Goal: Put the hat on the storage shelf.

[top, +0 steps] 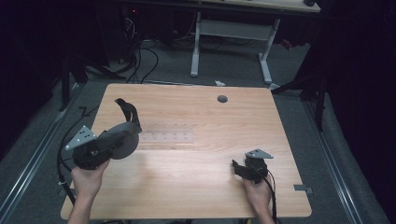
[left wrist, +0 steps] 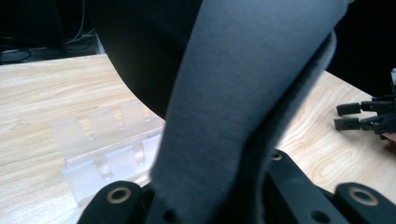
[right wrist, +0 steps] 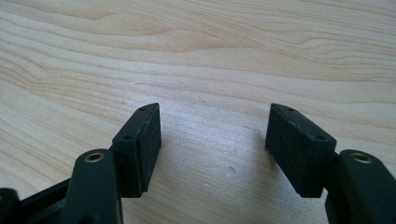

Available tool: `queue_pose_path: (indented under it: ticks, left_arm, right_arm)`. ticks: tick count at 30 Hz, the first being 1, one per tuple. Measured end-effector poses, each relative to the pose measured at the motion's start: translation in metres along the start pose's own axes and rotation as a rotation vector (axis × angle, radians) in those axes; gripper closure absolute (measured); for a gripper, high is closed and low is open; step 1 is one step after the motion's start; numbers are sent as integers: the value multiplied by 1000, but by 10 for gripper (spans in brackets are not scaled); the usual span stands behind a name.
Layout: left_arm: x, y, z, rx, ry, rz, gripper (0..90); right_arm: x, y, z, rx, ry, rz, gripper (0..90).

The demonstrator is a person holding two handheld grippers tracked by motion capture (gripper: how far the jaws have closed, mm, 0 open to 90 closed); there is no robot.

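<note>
Headwear, a grey fabric cap with a black strap (top: 122, 135), hung pinched in my left fingers (top: 112, 140) just above the clear plastic rack (top: 166, 136), ready to lower; my right fingers (top: 236, 164) rested spread beside the rack on the wooden tabletop (top: 187, 186).

The grey cap (left wrist: 243, 93) hides the left gripper's (left wrist: 210, 205) pads and covers part of the clear rack (left wrist: 100, 144); its top is cut off, perhaps its strap too.

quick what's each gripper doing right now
Left gripper: shut on a grey cap, lifted above the table.
Right gripper: open, empty, low over the wooden table.
</note>
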State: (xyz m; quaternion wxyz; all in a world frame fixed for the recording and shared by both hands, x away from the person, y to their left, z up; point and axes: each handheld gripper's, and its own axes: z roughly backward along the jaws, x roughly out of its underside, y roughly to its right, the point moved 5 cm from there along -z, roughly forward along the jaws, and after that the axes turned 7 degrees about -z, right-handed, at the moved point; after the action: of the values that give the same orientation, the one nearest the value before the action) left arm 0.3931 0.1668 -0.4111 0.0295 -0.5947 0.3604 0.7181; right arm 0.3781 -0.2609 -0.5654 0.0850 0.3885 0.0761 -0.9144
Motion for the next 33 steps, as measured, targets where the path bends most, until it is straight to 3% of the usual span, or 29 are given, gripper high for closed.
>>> queue_pose_path:
  ticks: [7, 12, 27, 33]
  left_arm:
    - [-13, -8, -4, -14, 24, 2, 847]
    - [-23, -19, -9, -51, 42, -17, 847]
    - [-28, -43, -36, -130, 31, -92, 847]
    - [-24, -54, -48, -163, 26, -94, 847]
  right_arm:
    - [0, 0, 0, -1, 0, 0, 360]
    - [0, 0, 0, -1, 0, 2, 357]
    - [0, 0, 0, 0, 0, 2, 355]
    - [0, 0, 0, 1, 0, 2, 354]
